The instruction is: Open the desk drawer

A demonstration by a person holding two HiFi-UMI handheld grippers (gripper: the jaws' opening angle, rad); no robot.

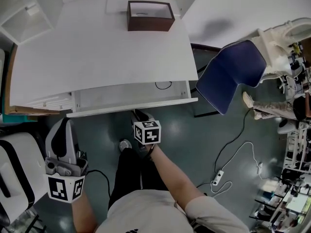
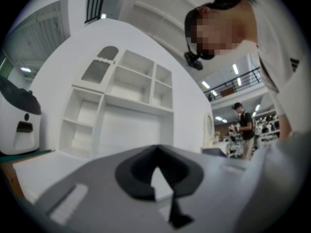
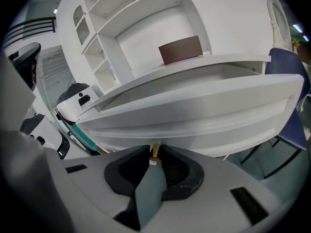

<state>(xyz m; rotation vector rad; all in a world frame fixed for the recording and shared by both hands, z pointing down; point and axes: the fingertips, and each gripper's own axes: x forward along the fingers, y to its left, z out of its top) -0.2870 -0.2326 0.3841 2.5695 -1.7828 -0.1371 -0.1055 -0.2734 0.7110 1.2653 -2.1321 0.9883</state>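
Note:
The white desk [image 1: 97, 47] has its drawer [image 1: 131, 95] pulled partly out, the front panel [image 1: 131, 108] standing clear of the desk edge. My right gripper [image 1: 138, 114] is at the middle of that panel. In the right gripper view the drawer front [image 3: 194, 106] fills the frame, and my right gripper [image 3: 154, 155] is shut on the small brass knob [image 3: 155, 151] under it. My left gripper [image 1: 65, 125] hangs low at the left, away from the desk. In its own view my left gripper [image 2: 156, 152] has its tips together and holds nothing.
A brown open box [image 1: 150, 16] stands at the back of the desk top, and a thin black cable loop [image 1: 163, 85] lies inside the drawer. A blue chair [image 1: 231, 74] stands to the right, a white and black chair [image 1: 14, 169] to the left. A power strip [image 1: 217, 177] lies on the floor.

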